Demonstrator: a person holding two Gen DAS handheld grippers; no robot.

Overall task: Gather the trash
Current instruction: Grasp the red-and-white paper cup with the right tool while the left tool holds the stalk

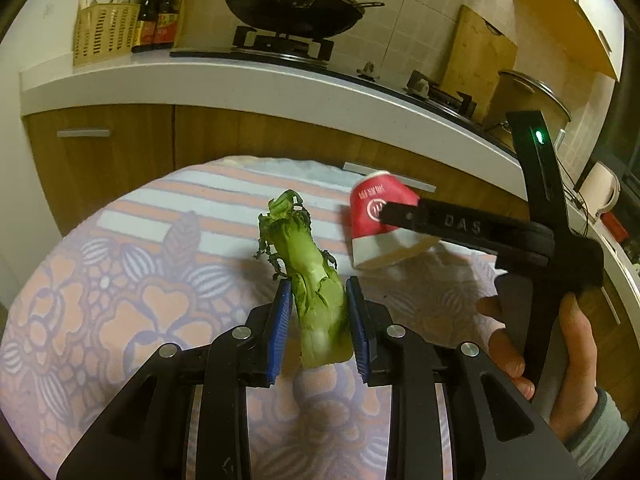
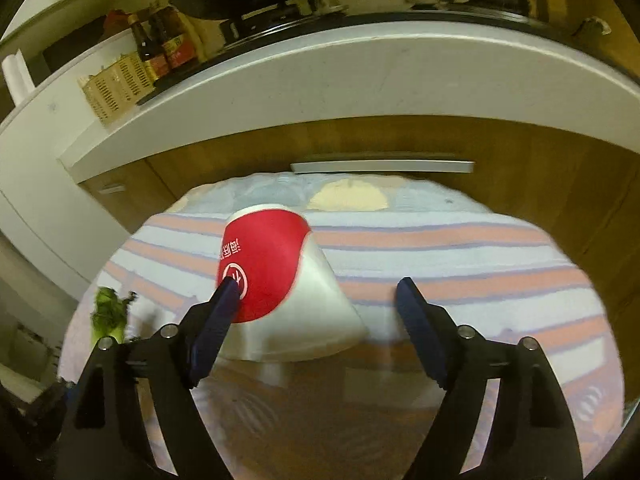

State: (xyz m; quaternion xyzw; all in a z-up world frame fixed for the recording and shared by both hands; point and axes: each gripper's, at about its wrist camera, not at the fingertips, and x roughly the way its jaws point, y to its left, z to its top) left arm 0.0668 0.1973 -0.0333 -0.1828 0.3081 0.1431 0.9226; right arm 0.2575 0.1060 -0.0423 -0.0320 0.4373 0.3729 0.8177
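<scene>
The left gripper (image 1: pixel 318 322) is clamped on a vegetable stalk (image 1: pixel 318 300), its blue ribbed pads pressed against both flanks of the pale green base while the wilted, darker leaf end points away over the desk (image 1: pixel 100 280). That piece of trash looks secured and lifted, so the step in hand is collecting the second item: a paper cup (image 2: pixel 280 284) lying on its side on the desk's cloth, just right of the stalk in the left wrist view. The right gripper (image 2: pixel 316 312) has its jaws spread wide around the cup; the left pad touches the red band near the logo, while the right pad stands clear of the white wall, so nothing is gripped yet. A person's hand (image 1: pixel 560 340) holds that gripper's handle. The next move, by my judgement, calls for centring the cup between the pads and closing gently, since thin paper walls crush easily and a tapered, smooth-coated cone can squirt out sideways or roll. The cup is a red-and-white truncated cone with a rolled rim. The stalk is fibrous, ridged and moist-looking, likely firm at the cut end. The cloth is soft and towel-like, striped and flower-patterned in pink, lilac and white, so it may bunch under a dragging pad.
</scene>
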